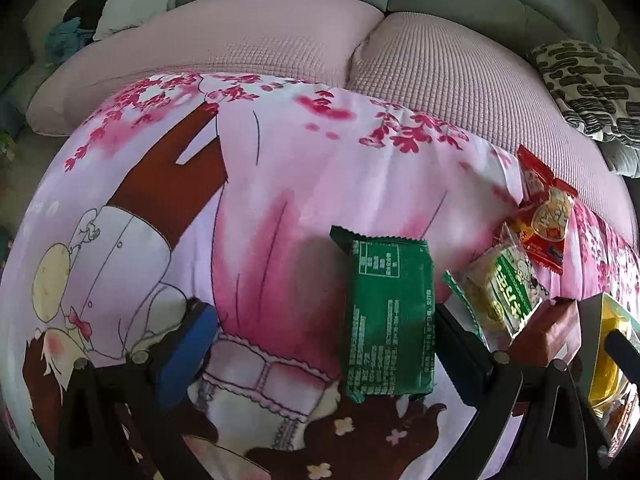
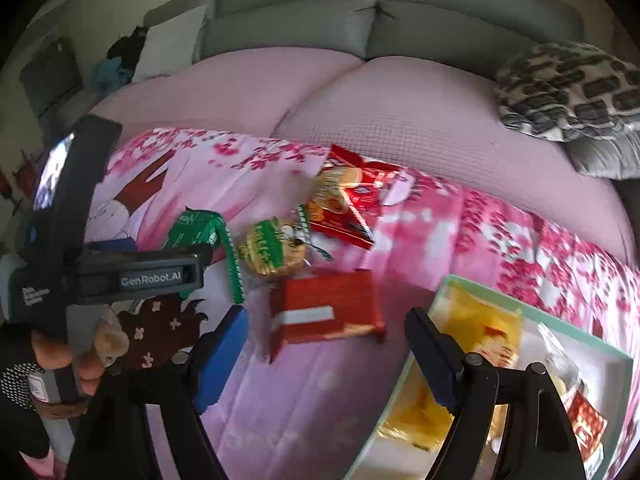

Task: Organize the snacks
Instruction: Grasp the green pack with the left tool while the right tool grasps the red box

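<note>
right view alone, person's hand (image 2: pixel 60 360), tray (image 2: pixel 592 344)

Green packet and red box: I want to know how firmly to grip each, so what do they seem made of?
Green packet: probably thin plastic film, slightly glossy, with a zigzag crimped end. Red box: likely matte cardboard, judging by flat faces and straight edges, though blurred.

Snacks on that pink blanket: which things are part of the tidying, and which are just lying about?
Part of the job:
green packet
green-and-yellow biscuit pack
red box
red packets
tray

Lying about:
patterned cushion
pink sofa cover
clothes pile
</note>
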Motion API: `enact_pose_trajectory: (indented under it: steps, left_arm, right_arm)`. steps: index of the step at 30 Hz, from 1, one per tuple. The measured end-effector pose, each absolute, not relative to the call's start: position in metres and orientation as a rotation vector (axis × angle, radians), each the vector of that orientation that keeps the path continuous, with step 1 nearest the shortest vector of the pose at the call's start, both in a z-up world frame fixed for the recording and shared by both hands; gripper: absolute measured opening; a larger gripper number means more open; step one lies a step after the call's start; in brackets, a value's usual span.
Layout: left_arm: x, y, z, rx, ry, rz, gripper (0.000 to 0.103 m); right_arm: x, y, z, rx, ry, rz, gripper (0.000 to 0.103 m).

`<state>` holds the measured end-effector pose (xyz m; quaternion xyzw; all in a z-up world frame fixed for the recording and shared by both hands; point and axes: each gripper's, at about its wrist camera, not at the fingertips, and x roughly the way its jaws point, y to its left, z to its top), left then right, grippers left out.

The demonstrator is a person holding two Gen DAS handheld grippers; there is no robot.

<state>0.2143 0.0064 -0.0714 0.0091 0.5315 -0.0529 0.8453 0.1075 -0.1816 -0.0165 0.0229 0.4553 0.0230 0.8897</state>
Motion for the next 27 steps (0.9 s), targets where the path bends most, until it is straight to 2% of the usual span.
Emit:
enact_pose_trajectory:
  steps: [5, 8, 10, 13, 16, 19, 27]
  left_arm:
    - [0.219, 0.009, -0.072, 0.021, 1.117, -0.118, 0.103]
    - [0.216, 0.003, -0.07, 0.018, 1.108, -0.121, 0.099]
    - [0.217, 0.003, -0.068, 0.019, 1.102, -0.125, 0.092]
    - [0.216, -0.002, -0.063, 0.024, 1.093, -0.134, 0.081]
    - [0.214, -0.006, -0.06, 0.017, 1.086, -0.154, 0.066]
    - [0.211, -0.009, -0.059, 0.016, 1.082, -0.172, 0.043]
    - [0.199, -0.002, -0.051, -0.018, 1.077, -0.149, 0.041]
  right_arm:
    - [0.122, -0.169, -0.026, 0.008, 0.977, 0.063, 0.083]
    - [0.13, -0.167, -0.034, -0.012, 1.003, 0.056, 0.082]
    - [0.133, -0.169, -0.039, -0.011, 1.015, 0.05, 0.082]
    - [0.137, -0.17, -0.045, -0.009, 1.031, 0.039, 0.074]
    - [0.138, -0.171, -0.047, 0.002, 1.033, 0.034, 0.074]
    - [0.136, -0.17, -0.047, -0.007, 1.034, 0.019, 0.068]
    - [0.121, -0.17, -0.038, 0.038, 1.019, -0.004, 0.065]
